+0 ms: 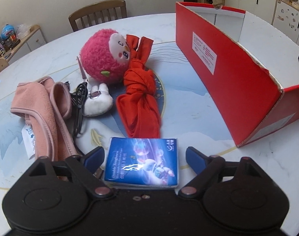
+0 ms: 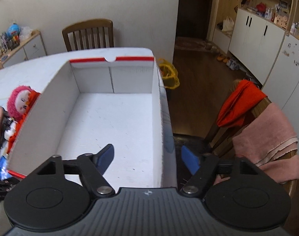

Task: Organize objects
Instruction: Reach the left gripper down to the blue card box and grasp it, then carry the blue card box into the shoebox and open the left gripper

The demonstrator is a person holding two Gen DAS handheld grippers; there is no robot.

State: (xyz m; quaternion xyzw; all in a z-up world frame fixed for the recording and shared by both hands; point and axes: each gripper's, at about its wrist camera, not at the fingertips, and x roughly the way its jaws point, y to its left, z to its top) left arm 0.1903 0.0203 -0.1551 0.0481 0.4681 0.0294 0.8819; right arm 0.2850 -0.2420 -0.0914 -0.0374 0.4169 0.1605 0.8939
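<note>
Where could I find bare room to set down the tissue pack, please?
The red box is empty, its whole white floor free. On the table, a bare strip runs between the knotted red cloth and the box's red wall. It is crowded left of the cloth: pink plush toy, black cable and pink cloth lie bunched together.

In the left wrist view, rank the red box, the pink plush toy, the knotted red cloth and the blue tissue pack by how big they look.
1. red box
2. pink plush toy and knotted red cloth, too alike to rank
3. blue tissue pack, though nearness to the camera enlarges it
</note>
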